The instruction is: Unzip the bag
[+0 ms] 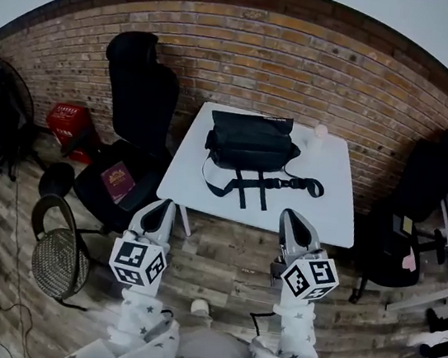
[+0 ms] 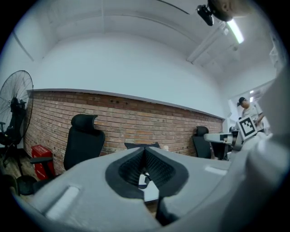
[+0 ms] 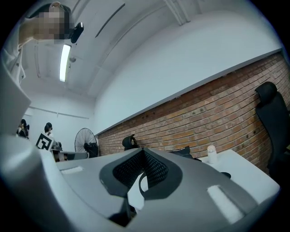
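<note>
A black bag (image 1: 250, 143) lies on the far half of a small white table (image 1: 330, 206), its black straps (image 1: 261, 184) trailing toward the near edge. My left gripper (image 1: 161, 208) is held short of the table's near left corner, jaws shut and empty. My right gripper (image 1: 291, 221) hovers at the near edge, right of the straps, also shut with nothing in it. In the left gripper view the shut jaws (image 2: 145, 150) hide most of the bag (image 2: 142, 146). In the right gripper view the shut jaws (image 3: 143, 152) point over the table, and part of the bag (image 3: 183, 152) shows beyond them.
A small white bottle (image 1: 320, 134) stands at the table's far right corner. Black office chairs stand left (image 1: 139, 103) and right (image 1: 422, 195) of the table. A red crate (image 1: 67, 121), a fan (image 1: 2, 103) and a mesh basket (image 1: 57, 262) are on the left. The brick wall (image 1: 259, 58) is behind.
</note>
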`<state>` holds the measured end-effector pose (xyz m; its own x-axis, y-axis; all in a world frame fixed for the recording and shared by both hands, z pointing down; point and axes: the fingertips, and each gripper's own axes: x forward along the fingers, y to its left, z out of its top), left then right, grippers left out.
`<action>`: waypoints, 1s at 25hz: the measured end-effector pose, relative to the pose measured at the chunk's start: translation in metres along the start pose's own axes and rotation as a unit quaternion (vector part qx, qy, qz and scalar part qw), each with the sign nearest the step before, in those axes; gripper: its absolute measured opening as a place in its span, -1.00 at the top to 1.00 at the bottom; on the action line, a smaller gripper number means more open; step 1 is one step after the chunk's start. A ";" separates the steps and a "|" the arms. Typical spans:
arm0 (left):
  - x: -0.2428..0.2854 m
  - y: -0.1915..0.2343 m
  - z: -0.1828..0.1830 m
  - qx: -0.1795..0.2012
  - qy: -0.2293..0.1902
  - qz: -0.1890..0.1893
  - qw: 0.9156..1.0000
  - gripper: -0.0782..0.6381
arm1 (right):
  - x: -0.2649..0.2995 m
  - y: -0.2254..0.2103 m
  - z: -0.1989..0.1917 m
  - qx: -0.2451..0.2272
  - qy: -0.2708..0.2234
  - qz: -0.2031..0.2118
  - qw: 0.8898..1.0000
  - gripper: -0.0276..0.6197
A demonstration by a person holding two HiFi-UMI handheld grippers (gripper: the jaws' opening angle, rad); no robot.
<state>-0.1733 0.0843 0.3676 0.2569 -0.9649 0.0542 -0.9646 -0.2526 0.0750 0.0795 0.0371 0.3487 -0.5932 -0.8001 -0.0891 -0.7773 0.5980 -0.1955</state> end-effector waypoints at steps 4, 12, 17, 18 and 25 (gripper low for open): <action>0.031 0.016 -0.002 -0.002 0.008 -0.016 1.000 0.79 | 0.024 -0.005 -0.005 -0.004 -0.002 0.001 1.000 0.89; 0.075 0.035 -0.012 -0.005 0.025 -0.033 0.999 0.79 | 0.063 -0.024 -0.022 0.001 0.014 -0.006 1.000 0.89; 0.096 0.041 -0.021 -0.011 0.045 -0.043 0.998 0.76 | 0.087 -0.031 -0.034 0.015 0.032 -0.002 0.999 0.85; 0.100 0.042 -0.023 -0.013 0.049 -0.043 0.998 0.75 | 0.093 -0.032 -0.037 0.017 0.035 0.000 0.999 0.84; 0.136 0.065 -0.037 -0.033 0.068 -0.032 0.997 0.71 | 0.146 -0.047 -0.056 0.035 0.057 0.025 0.997 0.78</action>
<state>-0.1991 -0.0613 0.4166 0.3283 -0.9268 0.1821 -0.9410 -0.3041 0.1486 0.0179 -0.1049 0.3993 -0.6546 -0.7559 0.0112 -0.7314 0.6296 -0.2619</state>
